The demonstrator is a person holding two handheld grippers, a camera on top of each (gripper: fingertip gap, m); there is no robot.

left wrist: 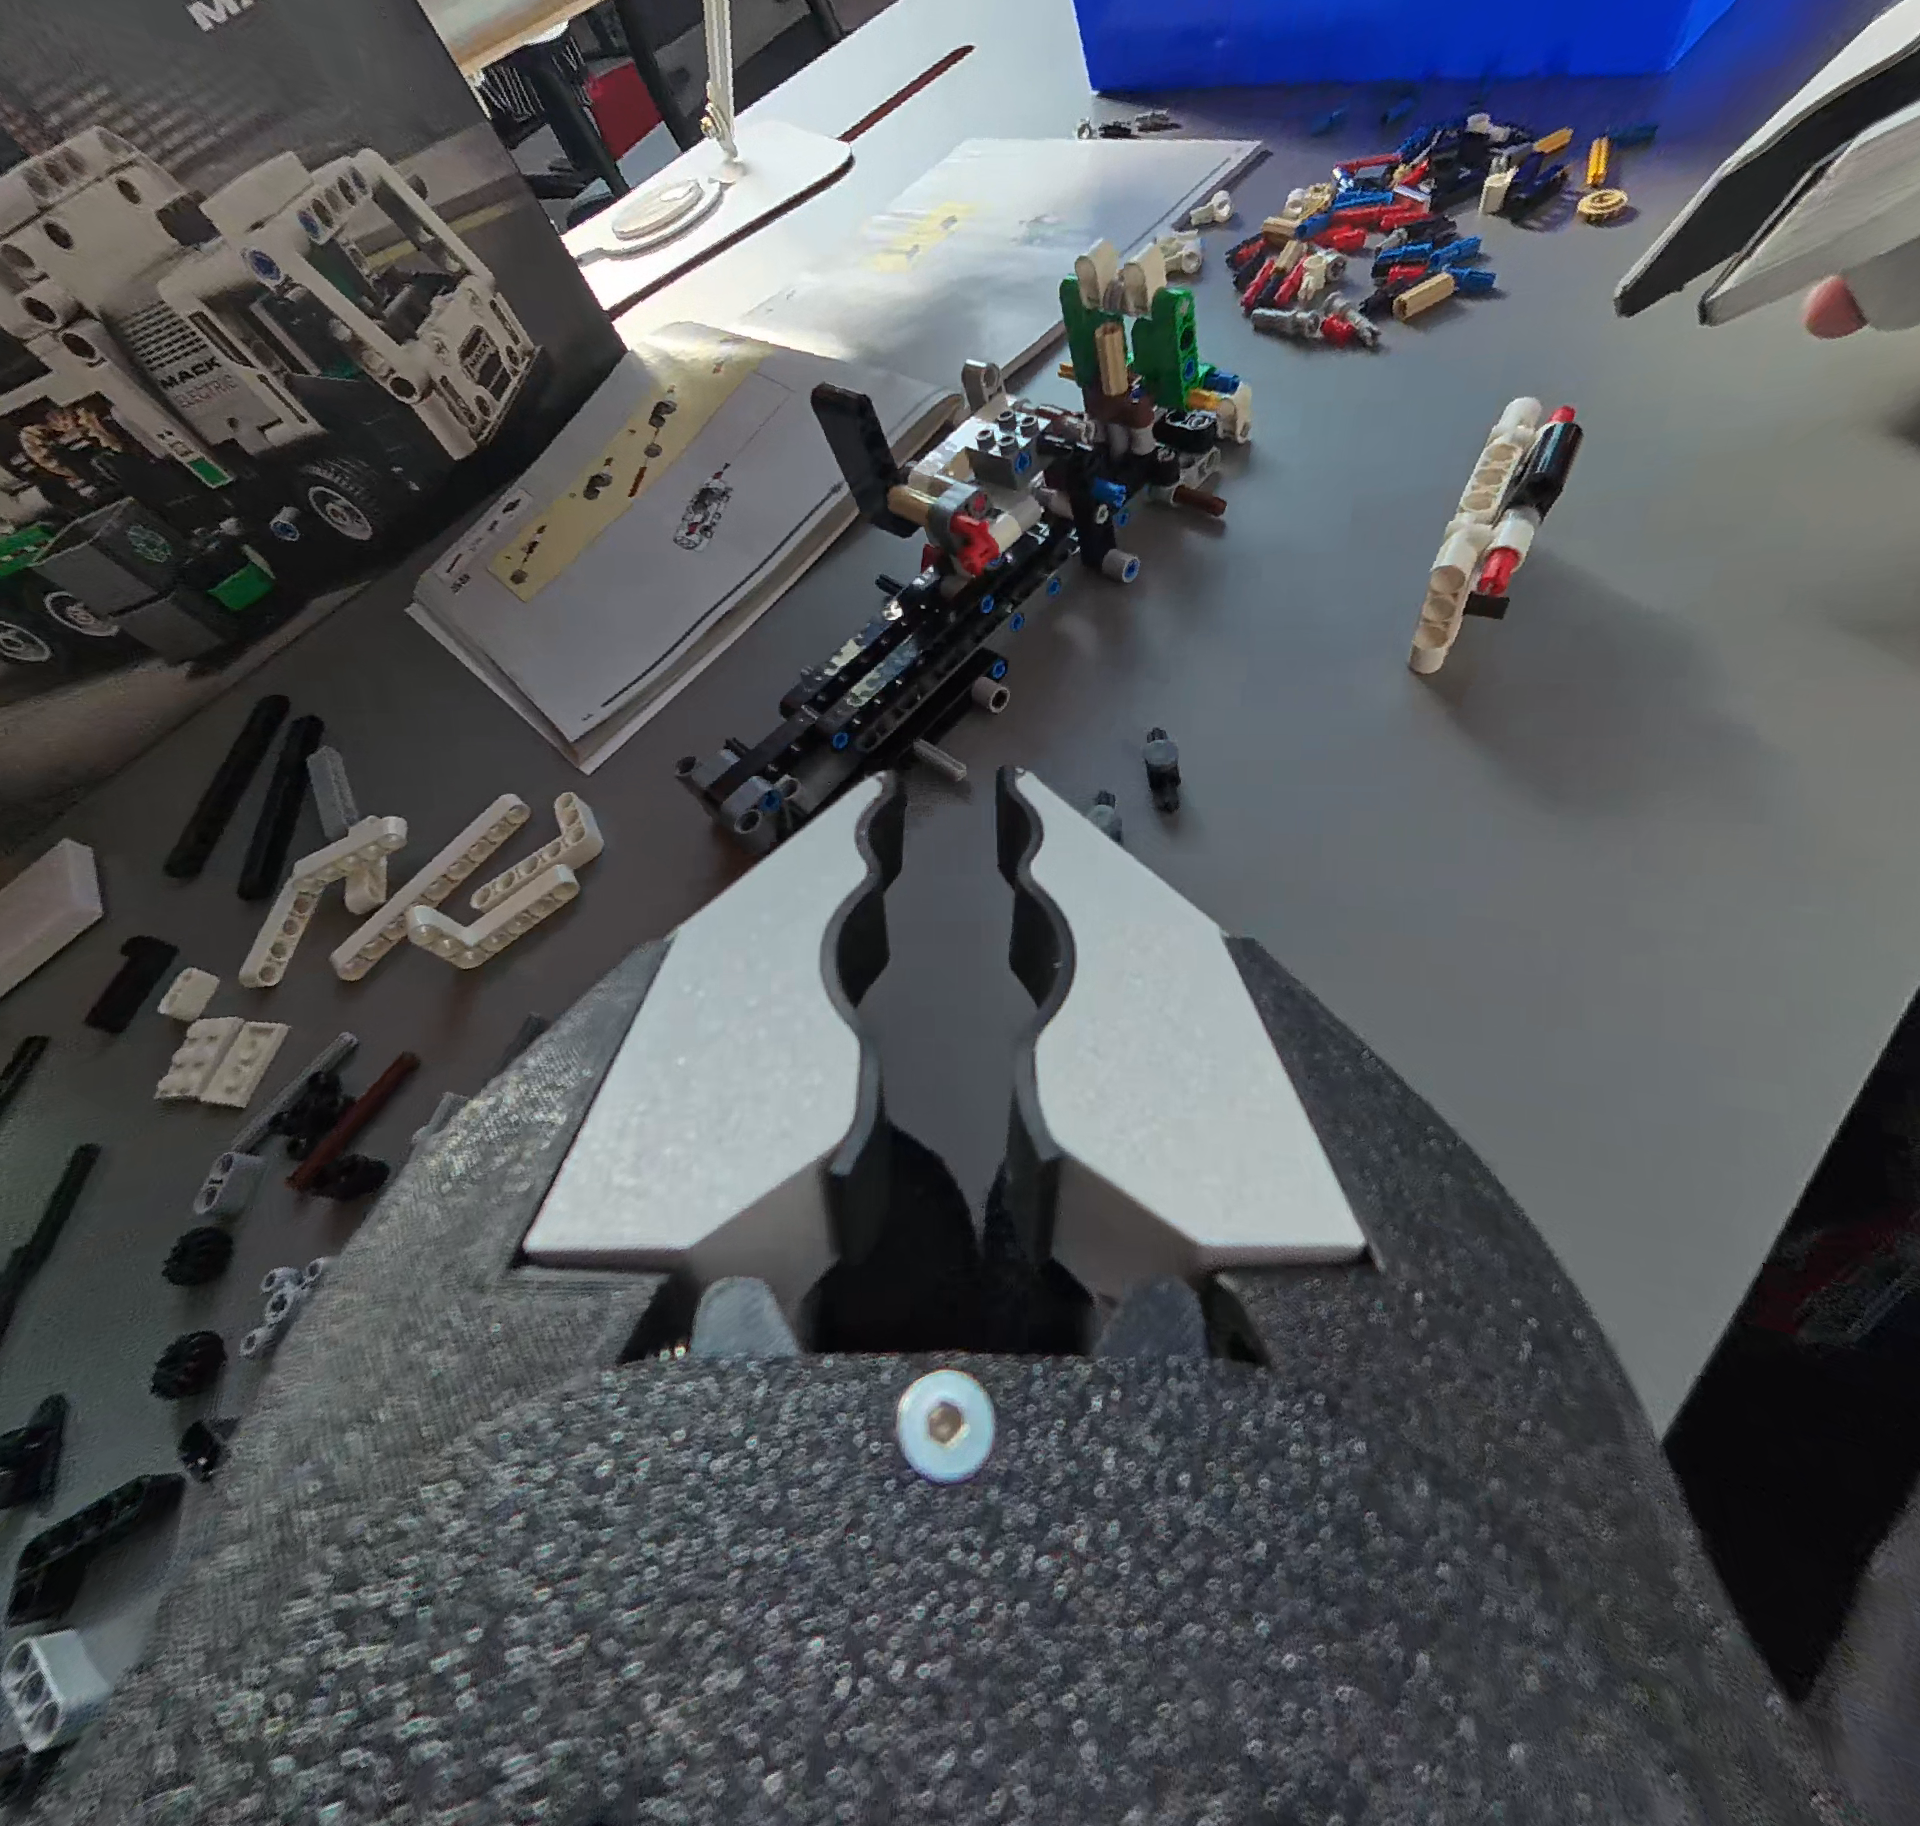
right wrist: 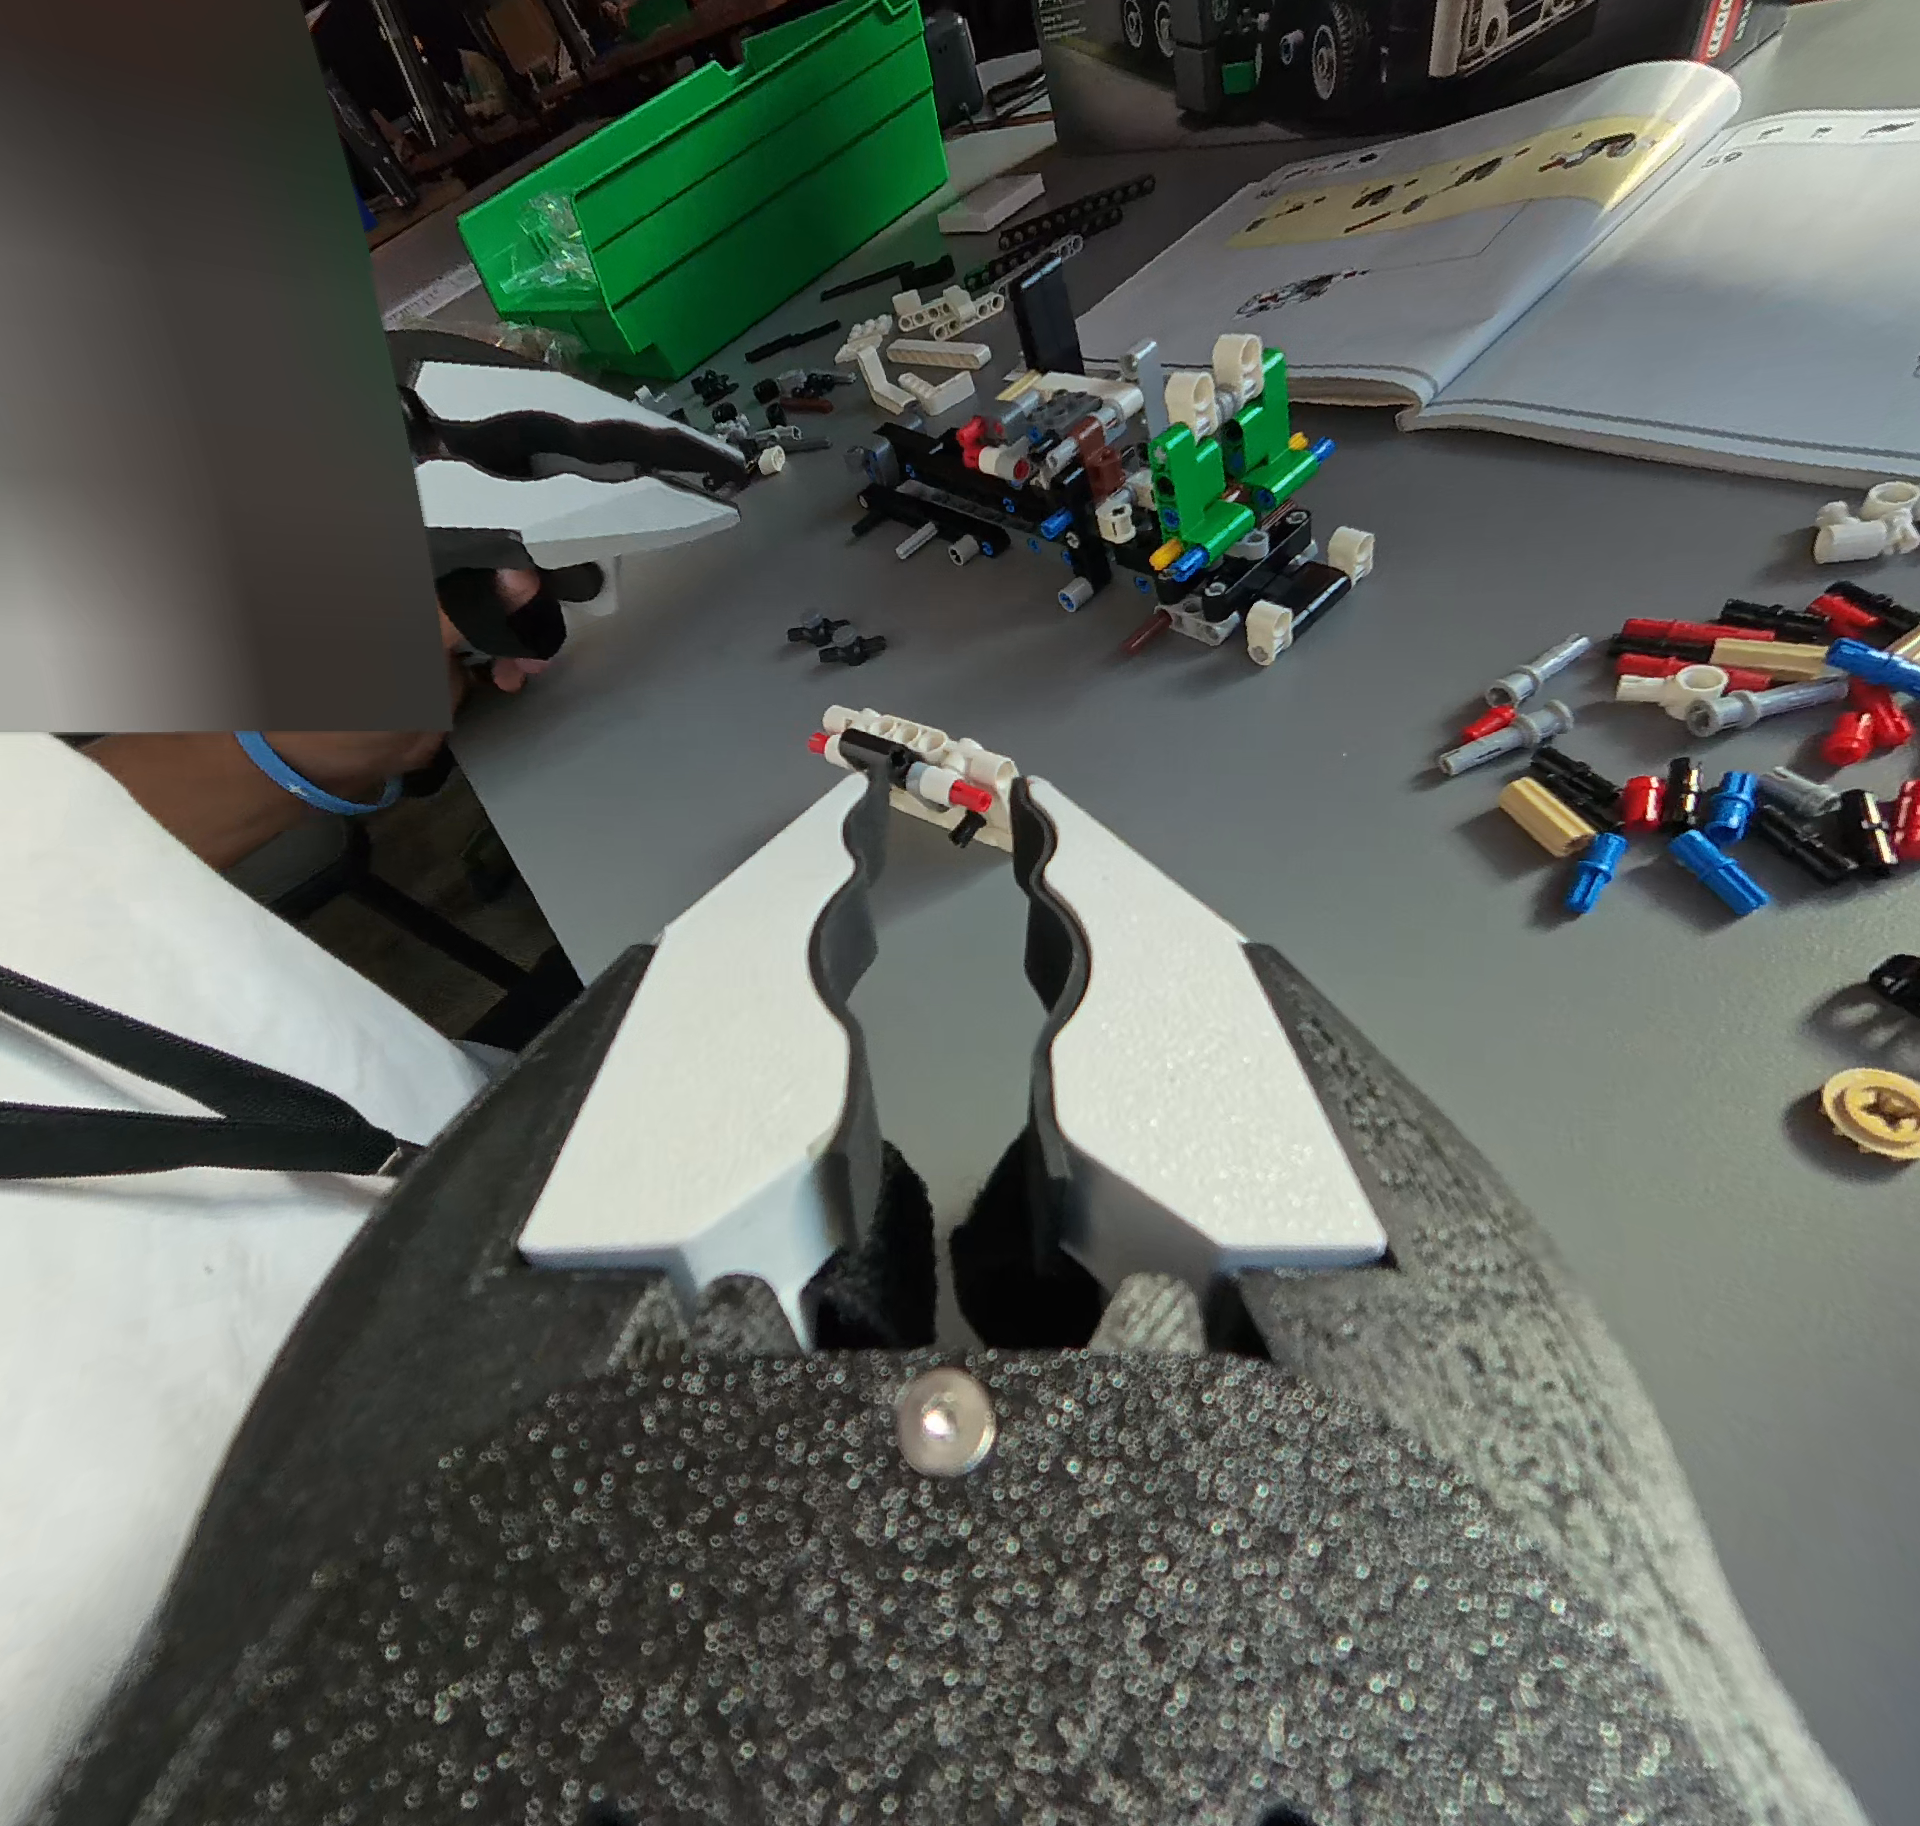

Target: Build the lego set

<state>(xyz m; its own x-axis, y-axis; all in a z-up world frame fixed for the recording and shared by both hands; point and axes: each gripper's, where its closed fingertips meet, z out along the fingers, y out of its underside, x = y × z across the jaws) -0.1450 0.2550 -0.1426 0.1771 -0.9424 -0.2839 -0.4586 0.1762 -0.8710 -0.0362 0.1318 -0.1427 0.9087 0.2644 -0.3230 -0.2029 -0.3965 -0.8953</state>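
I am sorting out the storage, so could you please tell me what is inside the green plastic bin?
Crumpled clear plastic bags show at the open end of the green plastic bin. The rest of its inside is hidden behind its ribbed side wall, so I cannot tell what else it holds.

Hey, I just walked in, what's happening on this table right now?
A person holds a two-finger gripper in each hand over a grey table strewn with toy building parts. Both grippers are open and hold nothing. The left gripper hovers at the near end of a half-built black chassis. The right gripper points at a small white sub-assembly just beyond its fingers. An open manual lies nearby.
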